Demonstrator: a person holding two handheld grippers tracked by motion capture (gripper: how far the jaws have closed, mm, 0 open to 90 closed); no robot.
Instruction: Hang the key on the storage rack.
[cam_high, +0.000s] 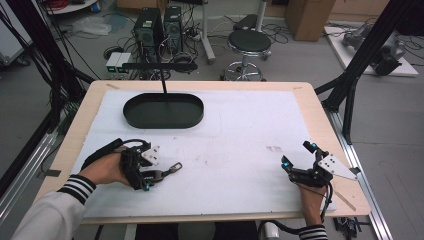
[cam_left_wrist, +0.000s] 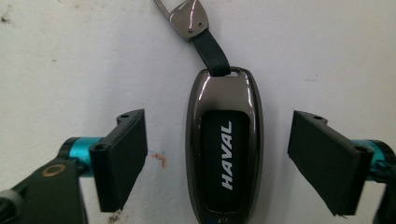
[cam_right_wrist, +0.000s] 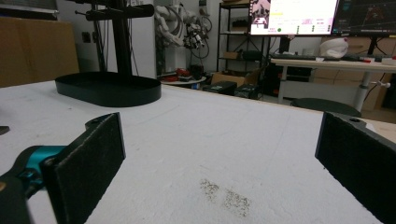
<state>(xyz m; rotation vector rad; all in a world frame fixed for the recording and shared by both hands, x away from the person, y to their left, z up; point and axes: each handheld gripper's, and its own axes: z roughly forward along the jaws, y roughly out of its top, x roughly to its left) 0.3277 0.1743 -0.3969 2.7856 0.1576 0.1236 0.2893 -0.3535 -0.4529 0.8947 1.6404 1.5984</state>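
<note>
A person's left gripper (cam_left_wrist: 217, 161) hangs over a car key fob (cam_left_wrist: 224, 149) on a white-covered table (cam_high: 240, 130), its jaws spread wide with one black pad (cam_left_wrist: 122, 156) standing off each flank of the fob and neither touching it. The fob, a dark glossy shell lettered HAVAL, lies flat at about seven o'clock on the tabletop in the high view, near the front edge; its strap and metal clasp (cam_left_wrist: 189, 18) point to twelve o'clock in the left gripper view. The step in hand looks like the approach to a pick-up: the tool is lined up along the fob's length, nothing yet gripped. The next move would call for a drop until the pads bracket the shell's sides, then a squeeze square across its narrow width, since the polished, rounded case could slip.

The right gripper (cam_high: 300, 160) rests idle at about five o'clock, jaws likewise wide apart and holding nothing, aimed across the sheet. The white cover is scuffed and speckled with small dark marks. A black oval tray (cam_high: 163, 111) with an upright post sits at eleven o'clock. Beyond the table, the room holds computer towers (cam_high: 159, 30), a round stool (cam_high: 248, 42), cardboard boxes, trailing cables and lit monitors (cam_right_wrist: 294, 14).
</note>
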